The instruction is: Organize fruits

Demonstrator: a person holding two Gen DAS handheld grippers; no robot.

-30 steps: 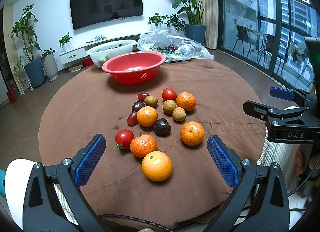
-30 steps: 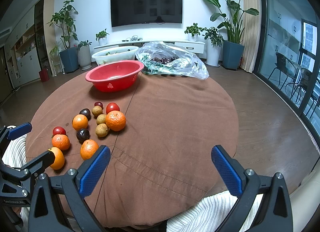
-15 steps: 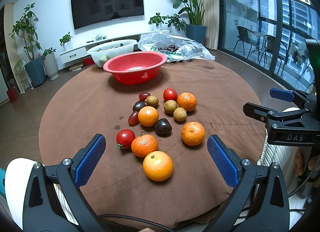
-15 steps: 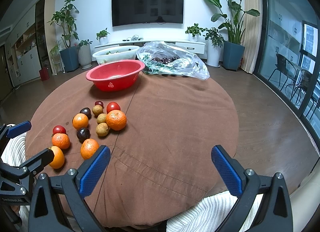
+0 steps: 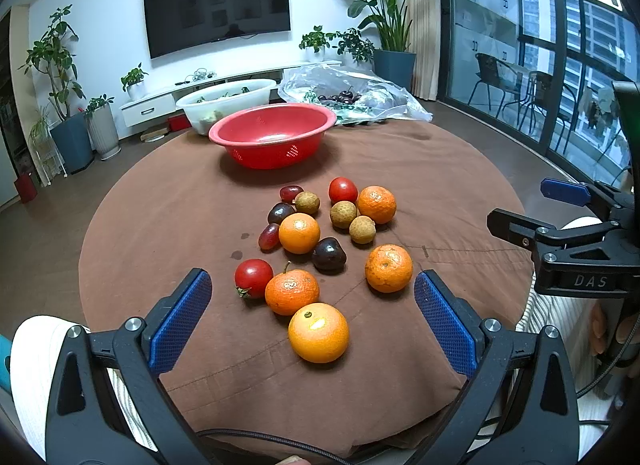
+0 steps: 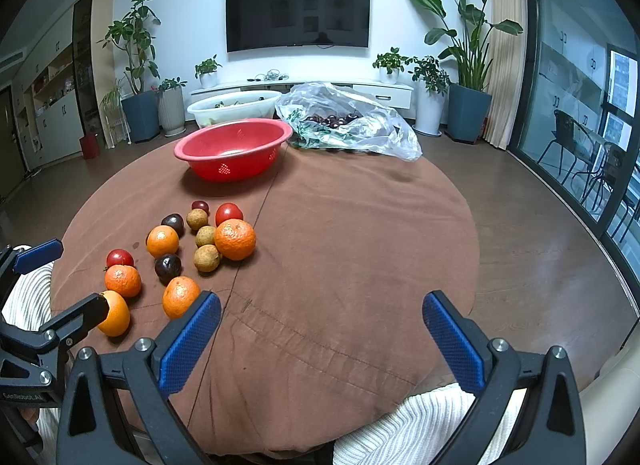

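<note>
Several fruits lie loose on the brown round table (image 5: 440, 169): oranges, red tomatoes, dark plums, brownish longans and grapes. The nearest orange (image 5: 318, 332) sits between the blue pads of my left gripper (image 5: 312, 325), which is open and holds nothing. Beyond it lie a stemmed orange (image 5: 292, 291) and a tomato (image 5: 253, 277). An empty red basket bowl (image 5: 273, 133) stands at the far side. My right gripper (image 6: 320, 337) is open over bare cloth, right of the fruit cluster (image 6: 200, 241). The red bowl (image 6: 233, 148) shows in that view too.
A white tub (image 5: 228, 105) and a clear plastic bag of dark cherries (image 5: 352, 99) rest at the table's far edge. My right gripper's body (image 5: 580, 249) shows at the right of the left wrist view. Potted plants and a TV cabinet line the wall.
The left wrist view has shifted very slightly, so the fruits sit a touch further right. Both grippers remain open and nothing was picked up.
</note>
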